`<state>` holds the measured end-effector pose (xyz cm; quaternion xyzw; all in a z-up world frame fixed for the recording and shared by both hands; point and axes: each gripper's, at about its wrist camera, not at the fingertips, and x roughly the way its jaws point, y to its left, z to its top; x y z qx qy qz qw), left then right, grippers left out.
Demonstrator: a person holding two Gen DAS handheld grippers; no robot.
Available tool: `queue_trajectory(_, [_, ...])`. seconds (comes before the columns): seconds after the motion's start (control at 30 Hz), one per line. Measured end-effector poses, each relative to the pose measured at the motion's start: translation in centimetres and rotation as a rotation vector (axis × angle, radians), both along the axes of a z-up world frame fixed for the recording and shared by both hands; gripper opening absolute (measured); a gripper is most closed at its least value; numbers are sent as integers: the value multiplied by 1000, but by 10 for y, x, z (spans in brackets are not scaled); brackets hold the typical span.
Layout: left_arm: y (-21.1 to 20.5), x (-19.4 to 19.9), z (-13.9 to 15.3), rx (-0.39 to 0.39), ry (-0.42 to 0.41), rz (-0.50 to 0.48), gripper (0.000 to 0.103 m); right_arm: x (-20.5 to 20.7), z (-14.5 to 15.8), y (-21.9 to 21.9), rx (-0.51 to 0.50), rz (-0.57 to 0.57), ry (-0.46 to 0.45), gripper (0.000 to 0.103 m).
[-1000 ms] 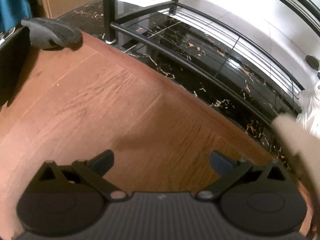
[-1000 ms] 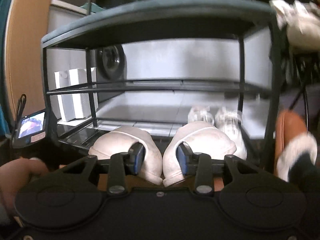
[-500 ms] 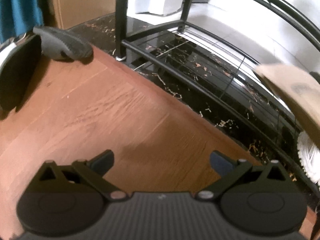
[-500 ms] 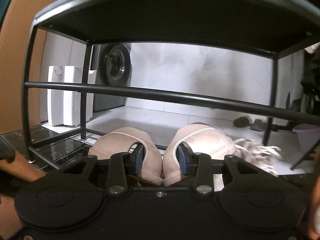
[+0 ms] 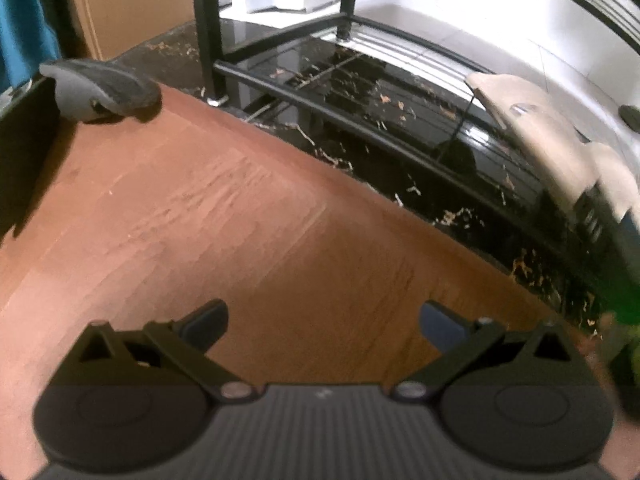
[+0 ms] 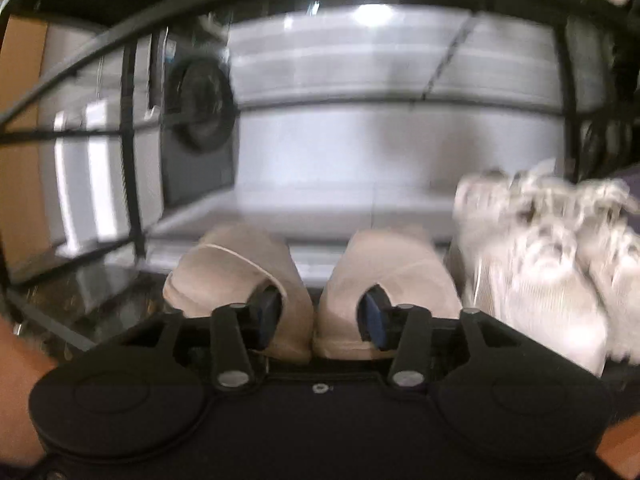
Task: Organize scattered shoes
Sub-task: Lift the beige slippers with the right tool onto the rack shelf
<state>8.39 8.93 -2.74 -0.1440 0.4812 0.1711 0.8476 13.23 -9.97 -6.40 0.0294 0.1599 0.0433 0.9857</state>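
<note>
My right gripper [image 6: 318, 316] is shut on a pair of beige flat shoes [image 6: 384, 264], one finger inside each shoe, pinching their inner sides together. It holds them inside the black metal shoe rack [image 6: 128, 148], over the bottom shelf. In the left wrist view the same beige shoes [image 5: 536, 128] show sole-side over the rack's bottom shelf [image 5: 360, 80]. My left gripper [image 5: 324, 320] is open and empty above the wooden floor. A grey slipper [image 5: 100, 90] lies on the floor at the far left.
A pair of white sneakers [image 6: 540, 256] stands on the bottom shelf just right of the beige shoes. The rack's front rail [image 5: 320, 104] and post [image 5: 204, 28] border the wooden floor [image 5: 200, 208]. A washing machine [image 6: 200, 128] stands behind the rack.
My right gripper has carried the beige shoes forward into the rack, close beside the white sneakers. In the left view the beige shoes have come further in over the bottom shelf.
</note>
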Motion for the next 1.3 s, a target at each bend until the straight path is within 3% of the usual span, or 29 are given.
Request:
queue_trajectory(0.13, [0, -3, 4, -14, -11, 0, 102, -11, -8, -3, -16, 36, 63, 73])
queue_trajectory(0.23, [3, -5, 7, -28, -20, 11, 102, -30, 8, 2, -47, 46, -13, 97])
queue_trajectory(0.33, [5, -7, 8, -48, -21, 25, 102, -35, 29, 15, -80, 114, -112, 99])
queue_trajectory(0.43, [6, -6, 8, -54, -19, 28, 102, -5, 41, 35, -122, 248, -77, 100])
queue_trajectory(0.6, [6, -4, 4, -48, -13, 22, 102, 67, 32, 60, -201, 296, 145, 100])
queue_trajectory(0.8, [5, -2, 0, -55, -1, 13, 102, 106, 15, 60, -126, 239, 398, 101])
queue_trajectory(0.87, [3, -1, -1, -54, 6, 4, 102, 117, 11, 60, -98, 219, 472, 96])
queue_trajectory(1.03, [5, -1, 0, -60, 2, 12, 102, 105, 7, 68, -99, 144, 393, 91])
queue_trajectory(1.3, [1, 0, 0, -33, -4, -15, 102, 85, 6, 76, -114, 33, 255, 92])
